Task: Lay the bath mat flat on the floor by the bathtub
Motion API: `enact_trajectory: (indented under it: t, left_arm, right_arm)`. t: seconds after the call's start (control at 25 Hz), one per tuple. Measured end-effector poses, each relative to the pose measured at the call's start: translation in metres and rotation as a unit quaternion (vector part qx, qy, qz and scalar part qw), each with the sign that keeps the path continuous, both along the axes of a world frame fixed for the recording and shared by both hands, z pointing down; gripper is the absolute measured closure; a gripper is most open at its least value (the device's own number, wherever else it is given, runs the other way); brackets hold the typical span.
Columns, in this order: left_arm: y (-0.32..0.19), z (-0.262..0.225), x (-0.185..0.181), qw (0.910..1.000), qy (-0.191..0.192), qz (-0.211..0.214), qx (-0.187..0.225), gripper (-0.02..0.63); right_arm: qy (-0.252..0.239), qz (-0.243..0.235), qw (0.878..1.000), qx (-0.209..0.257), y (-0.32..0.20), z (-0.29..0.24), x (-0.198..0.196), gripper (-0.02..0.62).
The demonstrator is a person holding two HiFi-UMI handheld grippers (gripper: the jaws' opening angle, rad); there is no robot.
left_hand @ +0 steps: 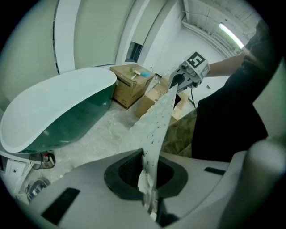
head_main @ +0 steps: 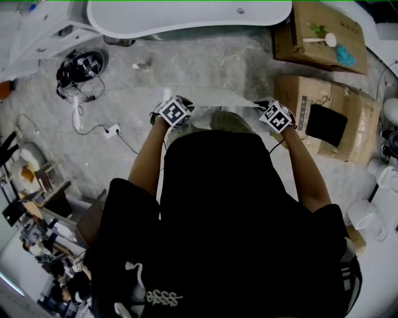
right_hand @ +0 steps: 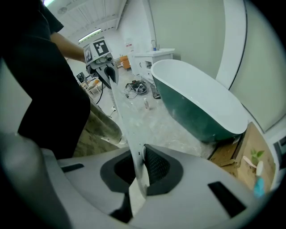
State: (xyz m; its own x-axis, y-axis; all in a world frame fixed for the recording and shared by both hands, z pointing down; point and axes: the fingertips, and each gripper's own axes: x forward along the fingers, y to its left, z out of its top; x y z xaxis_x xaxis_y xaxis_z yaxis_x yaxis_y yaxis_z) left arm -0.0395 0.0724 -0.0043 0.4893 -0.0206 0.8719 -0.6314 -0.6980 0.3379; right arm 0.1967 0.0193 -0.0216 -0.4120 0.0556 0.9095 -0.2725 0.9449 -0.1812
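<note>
Mat: a pale, thin, perforated plastic bath mat [left_hand: 158, 118], held up by one edge and stretched between the two grippers, in front of the person; not yet laid down.
Left gripper [left_hand: 149, 199]: jaws clenched on one end of the mat.
Right gripper [right_hand: 136, 181]: jaws clenched on the opposite end.
Long axis: runs from gripper to gripper, roughly parallel to the near side of the freestanding bathtub [head_main: 186, 15], white inside and dark green outside.
Bearing: the bathtub lies ahead of both grippers, across a strip of bare marbled grey floor [head_main: 186, 65]; neither hand is clearly nearer.
Coming move (judgement): lower both ends together, keeping that parallel line.
</note>
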Motion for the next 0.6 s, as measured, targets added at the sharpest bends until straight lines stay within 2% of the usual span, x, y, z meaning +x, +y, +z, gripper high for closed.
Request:
enact_trajectory:
  t: [0.28, 0.4, 0.6]
  left_arm:
    - [-0.013, -0.004, 0.037, 0.9992, -0.022, 0.031, -0.013, 0.580]
    - [-0.021, -0.002, 0.035, 0.9979, -0.039, 0.051, -0.014, 0.579]
    - [-0.030, 0.005, 0.033, 0.9983, -0.035, 0.046, -0.013, 0.580]
  right_arm:
    - [-0.022, 0.020, 0.999, -0.018, -0.011, 0.004, 0.035, 0.566]
    - [-0.029, 0.020, 0.999, -0.029, -0.017, 0.008, 0.036, 0.566]
    - [-0.024, 0.022, 0.999, -0.026, -0.031, 0.015, 0.032, 0.566]
